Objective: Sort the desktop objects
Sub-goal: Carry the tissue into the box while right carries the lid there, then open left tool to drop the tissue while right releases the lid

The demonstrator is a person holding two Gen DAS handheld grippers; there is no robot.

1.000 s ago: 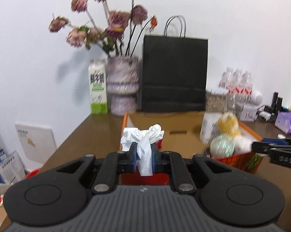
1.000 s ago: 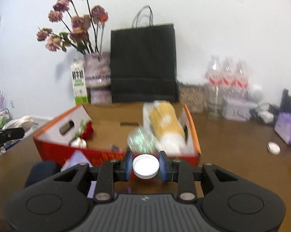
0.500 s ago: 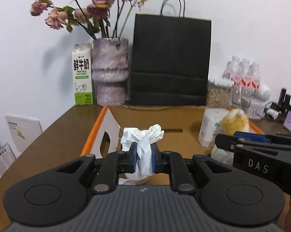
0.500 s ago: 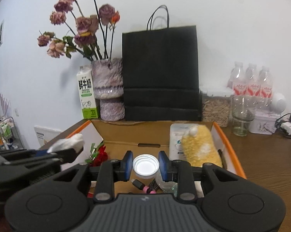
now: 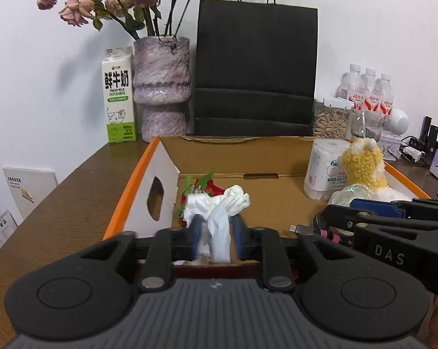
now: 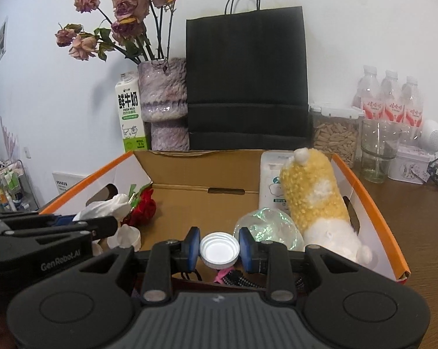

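A crumpled white tissue (image 5: 216, 218) sits between the blue pads of the left gripper (image 5: 216, 240), over the near left part of the orange-edged cardboard box (image 5: 137, 180). The jaws are opening: gaps show between the pads and the tissue, so they no longer press on it. Just beyond the tissue, inside the box, lies a red artificial rose with green leaves (image 5: 208, 184).

The right gripper (image 6: 219, 247) is clamped on a white bottle cap (image 6: 219, 250), open side facing the camera, both pads touching its rim. It hangs above the near middle of the box. Below it a dark braided cable with a pink tie (image 6: 230, 276) lies on the box floor.

On the right side of the box a yellow and white plush toy (image 6: 315, 206) leans against a white cylindrical pack (image 6: 271, 183), with an iridescent clear ball (image 6: 268, 226) just in front of it.

Behind the box, on the brown wooden table (image 6: 416, 203), stand a milk carton (image 5: 118, 99), a mottled purple vase (image 5: 160, 84) of dried roses, a black paper bag (image 5: 255, 67), a clear container of seeds (image 6: 334, 133), an empty glass (image 6: 376, 151) and three bottles with pink labels (image 6: 390, 101).
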